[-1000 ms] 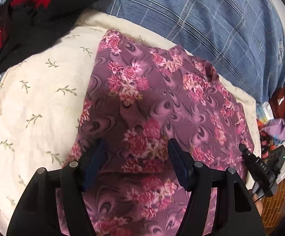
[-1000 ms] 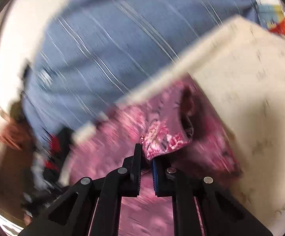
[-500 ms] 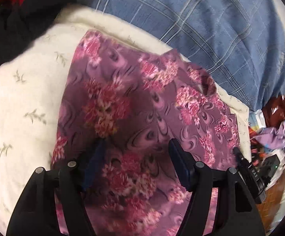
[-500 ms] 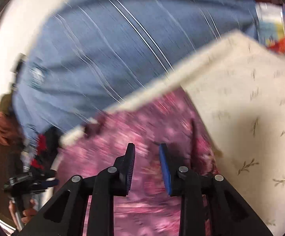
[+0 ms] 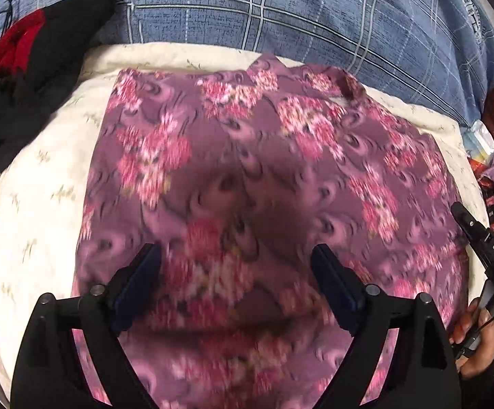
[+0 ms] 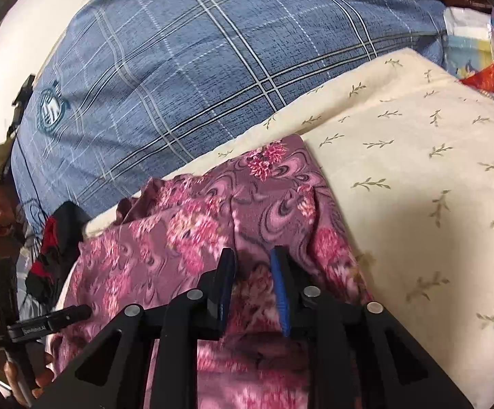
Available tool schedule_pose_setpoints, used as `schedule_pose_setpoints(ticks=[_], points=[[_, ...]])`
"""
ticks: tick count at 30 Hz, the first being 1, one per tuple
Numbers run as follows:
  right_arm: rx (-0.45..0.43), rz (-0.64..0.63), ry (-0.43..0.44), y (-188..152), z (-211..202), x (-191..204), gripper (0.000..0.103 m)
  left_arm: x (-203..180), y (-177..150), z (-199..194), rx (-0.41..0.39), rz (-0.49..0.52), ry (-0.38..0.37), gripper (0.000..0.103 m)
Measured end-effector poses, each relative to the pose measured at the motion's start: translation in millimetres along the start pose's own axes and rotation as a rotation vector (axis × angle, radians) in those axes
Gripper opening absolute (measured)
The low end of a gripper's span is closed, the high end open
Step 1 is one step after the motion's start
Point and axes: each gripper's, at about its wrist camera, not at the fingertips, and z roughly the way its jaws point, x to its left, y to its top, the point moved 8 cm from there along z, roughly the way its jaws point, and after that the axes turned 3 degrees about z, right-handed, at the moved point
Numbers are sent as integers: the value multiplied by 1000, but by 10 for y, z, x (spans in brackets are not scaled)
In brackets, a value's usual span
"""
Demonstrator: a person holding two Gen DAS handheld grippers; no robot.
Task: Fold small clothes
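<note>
The purple floral garment [image 5: 267,184] lies spread on a cream quilt [image 5: 42,184] printed with small sprigs, directly under and ahead of both tongs, its far edge close to where the quilt meets a blue plaid cover [image 5: 281,13]. The left gripper [image 5: 236,272] hovers over the cloth with its jaws opening wide and nothing caught between them; the fabric merely shows through the gap. The right gripper [image 6: 252,272] stands at a narrow gap above the garment's near right portion, pads apart and not pinching anything that I can see. A dark garment with red patches [image 5: 32,54] sits off to the left gripper's far left, apart from the work. The cloth looks thin, light and limp, rumpled near its far edge, so I would expect it to slump and slide over itself rather than keep a crease. It is best taken at an edge or corner, pinching a single layer; a grab in the middle would likely bunch up several layers. Nothing about it seems fragile.
</note>
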Motion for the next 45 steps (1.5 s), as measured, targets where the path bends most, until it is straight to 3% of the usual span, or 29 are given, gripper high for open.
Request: schedule_pose_setpoints(ticks=[6,10,17,20,21,29,31,35,42,44,45], points=[[59,6,29,-428,-386,-134,31,-65,-314,-186,5,4,23,90],[81,1,66,-804,-724,-247,35,-52,-709,-256,63,-31,-22,90],[134,46,105,-1373,-1399,-602,38,489,-1442,-758,49,-135,-144,90],[109,44,77,-1497,-1636,-766,39,762,-1794,-880,55,-182,-159,90],[100,41,32,-1530,-1697,-843,46,803,-1873,-891,62,-189,-164,90],[103,91,23,-1632,-1800,-1054,48,698,-2353,-910,80,-231,-270,90],[113,80,38,-1661,-1803,-1020,54,575,-2465,-859,110,-225,-303,90],[159,20,53,-1769,-1788,-908,57,412,-2652,-780,161,-190,-335,90],[296,-117,133,-2036,-1762,-741,57,399,-2877,-538,242,-234,-399,89],[306,-195,114,-2082,-1762,-700,53,363,-2863,-543,230,-228,-407,76],[312,-230,98,-2097,-1756,-686,41,338,-2860,-552,229,-209,-409,56]])
